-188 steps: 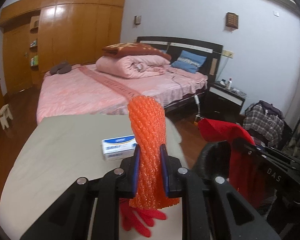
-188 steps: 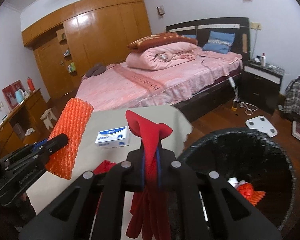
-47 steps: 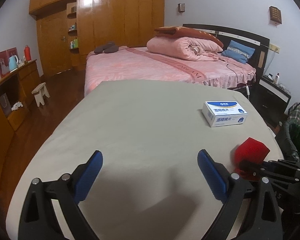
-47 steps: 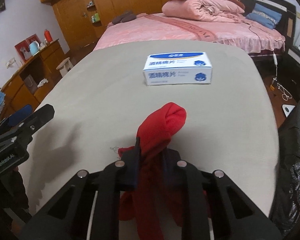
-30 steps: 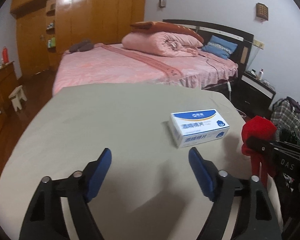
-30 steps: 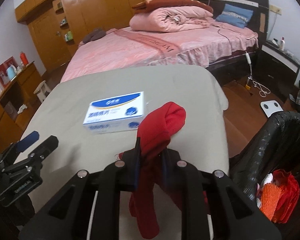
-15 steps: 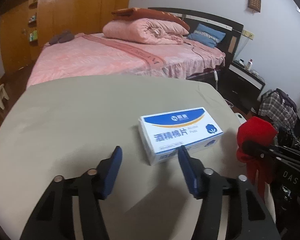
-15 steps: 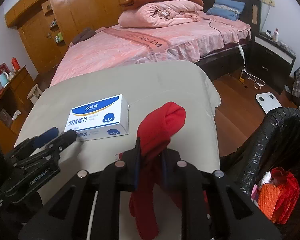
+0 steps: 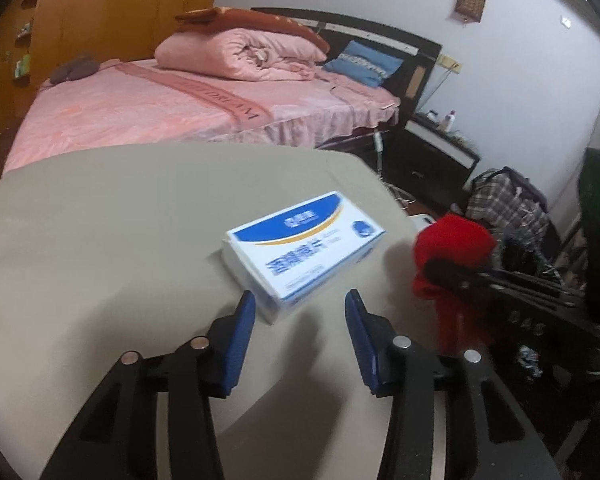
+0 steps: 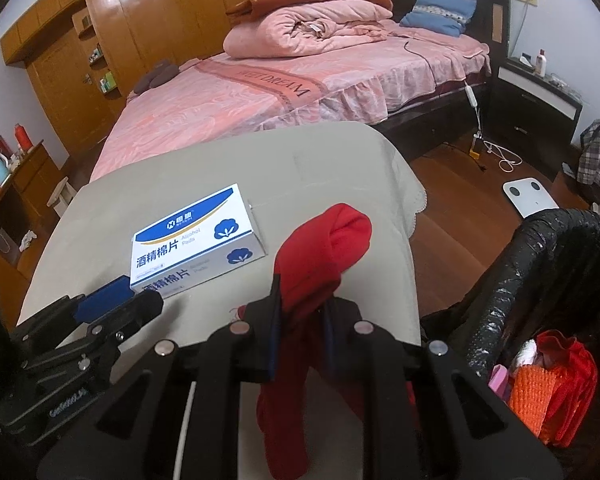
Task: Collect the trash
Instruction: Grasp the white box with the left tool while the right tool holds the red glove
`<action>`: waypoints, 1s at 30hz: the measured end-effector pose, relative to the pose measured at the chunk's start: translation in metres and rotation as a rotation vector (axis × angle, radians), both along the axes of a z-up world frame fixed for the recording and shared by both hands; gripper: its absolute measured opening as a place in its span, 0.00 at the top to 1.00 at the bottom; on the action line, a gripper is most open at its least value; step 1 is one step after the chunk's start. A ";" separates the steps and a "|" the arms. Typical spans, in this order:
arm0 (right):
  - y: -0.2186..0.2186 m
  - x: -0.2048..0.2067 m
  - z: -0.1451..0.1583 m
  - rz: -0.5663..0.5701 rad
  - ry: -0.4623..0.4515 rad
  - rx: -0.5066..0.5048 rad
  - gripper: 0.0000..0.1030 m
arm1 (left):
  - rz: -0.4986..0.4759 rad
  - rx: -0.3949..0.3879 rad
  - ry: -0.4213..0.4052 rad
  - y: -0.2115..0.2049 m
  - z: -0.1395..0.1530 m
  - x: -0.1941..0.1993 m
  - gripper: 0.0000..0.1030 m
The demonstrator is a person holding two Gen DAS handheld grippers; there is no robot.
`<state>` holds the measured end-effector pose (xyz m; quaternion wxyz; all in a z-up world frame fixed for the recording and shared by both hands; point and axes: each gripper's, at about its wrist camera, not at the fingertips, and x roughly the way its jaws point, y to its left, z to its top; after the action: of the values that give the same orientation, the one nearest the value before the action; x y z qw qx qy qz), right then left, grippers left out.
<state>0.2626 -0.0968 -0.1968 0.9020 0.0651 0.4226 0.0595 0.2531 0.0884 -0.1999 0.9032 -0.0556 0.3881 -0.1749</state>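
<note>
On the grey-clothed table (image 9: 100,240), we see the left gripper (image 9: 300,300) with its blue pads (image 9: 236,332) closing toward the near corner of the white-and-blue box of alcohol pads (image 9: 304,248), the corner just ahead of the tips and not yet pressed. Beside it, the right gripper (image 10: 302,300) is clenched on a red cloth (image 10: 320,256), which bulges above the jaws and hangs below them. Lower right, we note the black-lined bin (image 10: 540,264) holding orange netting (image 10: 530,396) and red scraps (image 10: 572,364).
</note>
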 end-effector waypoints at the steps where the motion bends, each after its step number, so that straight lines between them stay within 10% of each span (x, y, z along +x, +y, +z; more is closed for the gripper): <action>1: 0.000 0.000 0.000 -0.001 0.000 0.001 0.84 | 0.012 0.002 0.011 0.002 -0.001 0.003 0.55; 17: -0.013 0.000 0.002 -0.021 -0.001 0.003 0.84 | -0.053 -0.004 0.012 -0.007 0.000 0.006 0.59; 30: -0.015 0.001 0.002 -0.032 0.009 0.009 0.84 | -0.049 0.122 0.014 -0.020 -0.004 0.045 0.18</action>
<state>0.2641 -0.1118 -0.1951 0.9006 0.0763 0.4253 0.0469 0.2978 0.0687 -0.2038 0.8976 0.0081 0.4056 -0.1726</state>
